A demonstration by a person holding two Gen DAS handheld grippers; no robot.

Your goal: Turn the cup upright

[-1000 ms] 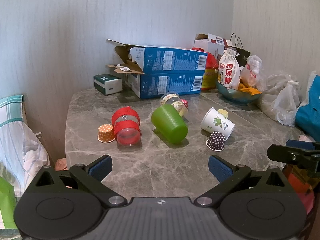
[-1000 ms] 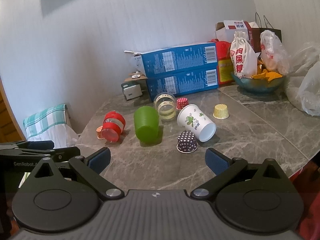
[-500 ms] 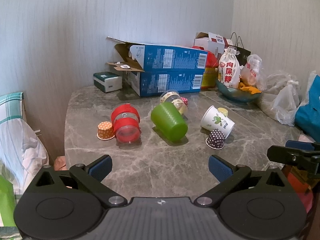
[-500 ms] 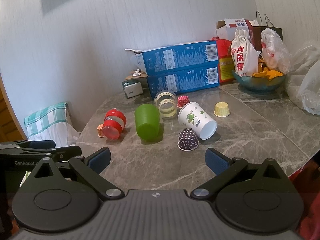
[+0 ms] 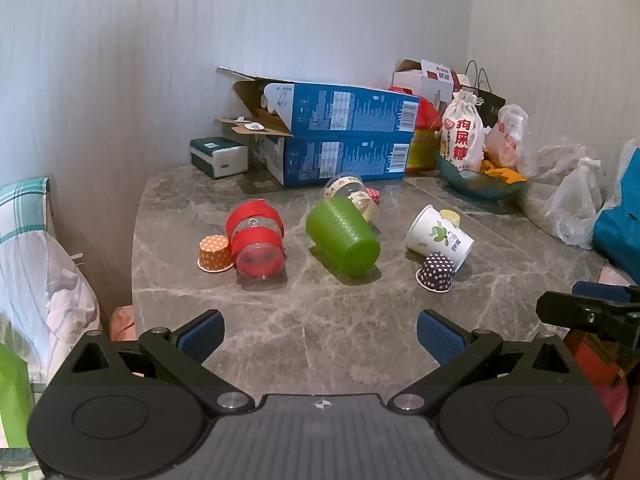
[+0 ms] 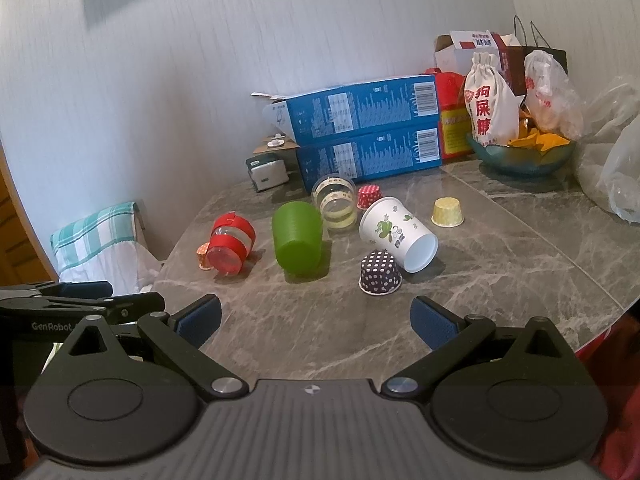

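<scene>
Several cups lie on the grey marble table point(image 5: 320, 320). A green plastic cup point(image 5: 342, 236) point(image 6: 297, 237) lies on its side in the middle. A red-banded clear cup point(image 5: 256, 238) point(image 6: 230, 242) lies on its side to its left, a white printed paper cup point(image 5: 438, 237) point(image 6: 396, 234) to its right, and a clear yellow-banded cup point(image 5: 354, 196) point(image 6: 335, 202) behind. My left gripper point(image 5: 320, 336) and my right gripper point(image 6: 316, 322) are open and empty, near the table's front edge, well short of the cups.
Small upside-down cupcake liners: orange point(image 5: 214, 254), dark dotted point(image 6: 380, 273), yellow point(image 6: 447, 212), red point(image 6: 368, 196). Stacked blue boxes point(image 6: 360, 136), a green-white box point(image 5: 219, 158), a bowl point(image 6: 520, 158) with bags and plastic bags point(image 5: 572, 208) stand at the back and right. A chair with cloth point(image 6: 96, 240) stands left.
Both grippers have drifted slightly, so the cups sit a little differently in the views. Nothing on the table has moved. Both stay open.
</scene>
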